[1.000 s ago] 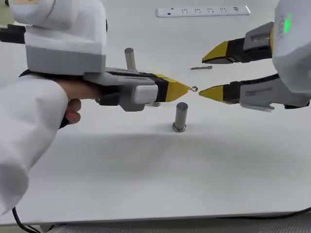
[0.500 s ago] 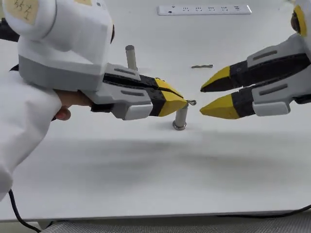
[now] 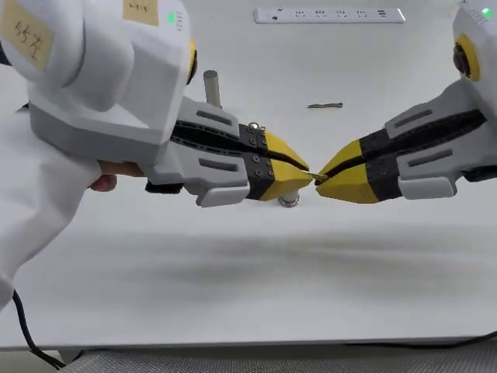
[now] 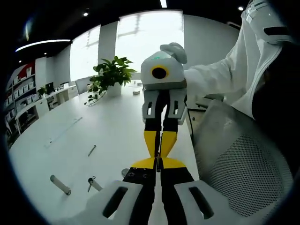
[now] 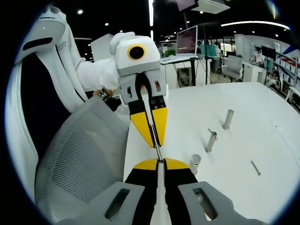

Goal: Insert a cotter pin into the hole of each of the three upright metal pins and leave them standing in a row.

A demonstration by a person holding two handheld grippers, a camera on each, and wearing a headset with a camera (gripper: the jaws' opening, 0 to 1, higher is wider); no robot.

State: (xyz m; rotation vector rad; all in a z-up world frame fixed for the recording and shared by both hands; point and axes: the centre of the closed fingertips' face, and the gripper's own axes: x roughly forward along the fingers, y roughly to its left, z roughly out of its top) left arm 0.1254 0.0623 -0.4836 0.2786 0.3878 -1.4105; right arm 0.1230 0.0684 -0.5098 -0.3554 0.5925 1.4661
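Observation:
My left gripper (image 3: 304, 172) and right gripper (image 3: 322, 177) meet tip to tip above the white table, both shut on one thin cotter pin (image 3: 314, 176). In the right gripper view the cotter pin (image 5: 157, 152) runs from my right gripper (image 5: 158, 163) into the left gripper (image 5: 153, 139). Three upright metal pins stand behind in a row: the far pin (image 3: 210, 87), the middle pin (image 3: 253, 125) with a cotter pin through its top, and the near pin (image 3: 289, 200), mostly hidden behind the jaws. They also show as the far pin (image 5: 228, 119), middle pin (image 5: 211, 140) and near pin (image 5: 194, 164).
A loose cotter pin (image 3: 324, 106) lies on the table beyond the grippers. A white power strip (image 3: 330, 15) lies at the far edge. A mesh office chair (image 5: 79, 154) stands beside the table. A person's white sleeve (image 3: 35, 202) is at the left.
The right gripper, open a second ago, has come in and shut on the free end of the cotter pin that the left gripper holds. Both grippers have sunk slightly in view.

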